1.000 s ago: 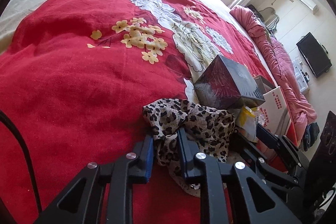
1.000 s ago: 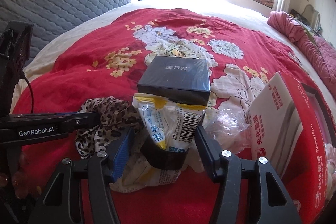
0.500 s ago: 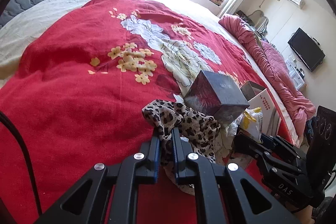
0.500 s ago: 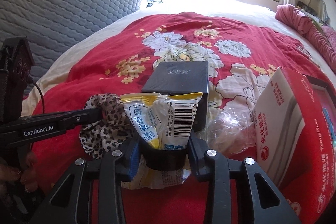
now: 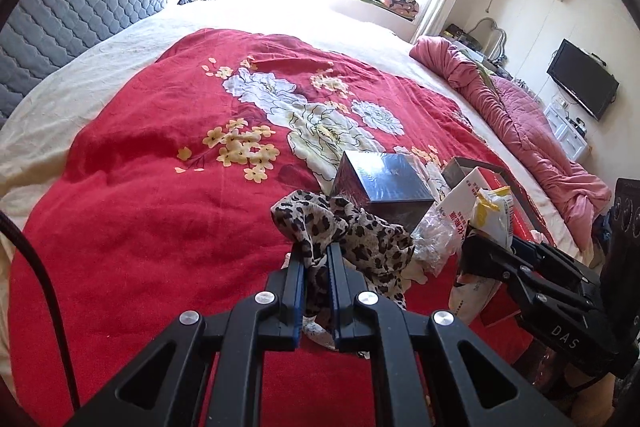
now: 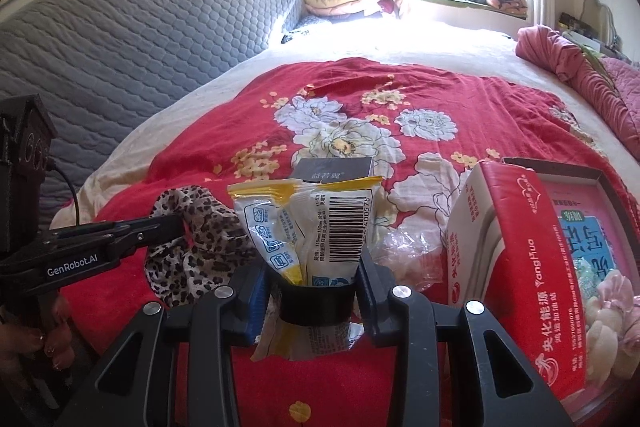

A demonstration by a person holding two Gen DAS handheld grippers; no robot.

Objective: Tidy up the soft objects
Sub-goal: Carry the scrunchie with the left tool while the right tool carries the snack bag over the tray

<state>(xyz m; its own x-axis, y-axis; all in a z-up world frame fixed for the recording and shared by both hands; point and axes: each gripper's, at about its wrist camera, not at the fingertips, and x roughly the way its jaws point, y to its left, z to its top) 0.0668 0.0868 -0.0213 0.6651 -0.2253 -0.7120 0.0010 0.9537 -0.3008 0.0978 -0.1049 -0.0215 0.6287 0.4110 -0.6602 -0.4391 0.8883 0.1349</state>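
Both grips have just been made. A second ago the left gripper [image 5: 316, 259] stood with its jaws apart around the leopard-print scarf [image 5: 352, 231] as it lay bunched on the red floral blanket [image 5: 140, 187]; now those jaws are pressed together on a fold of it, and the cloth is drawn up from the blanket, its tail hanging below the pads. The right gripper [image 6: 312, 279] was likewise wider around the yellow-and-white wet-wipe packet [image 6: 308, 223]; its jaws have narrowed to about a third of their spread and now clamp the packet's lower half, with a black band [image 6: 316, 307] around the packet between them. The packet stands upright in the grip, barcode toward the camera.

Judging from this, the pick-up step is done for two soft things at once, and what remains is carrying them to wherever they are sorted.

All of this sits near the foot edge of the bed, toward its right-hand corner. Just beyond the scarf rests a dark square box [image 5: 384, 183]; beside it lies a crumpled clear plastic bag [image 6: 408, 251], and further right a red-and-white carton [image 6: 516, 267] leans against an open tray. Whether that tray is the destination I cannot tell.
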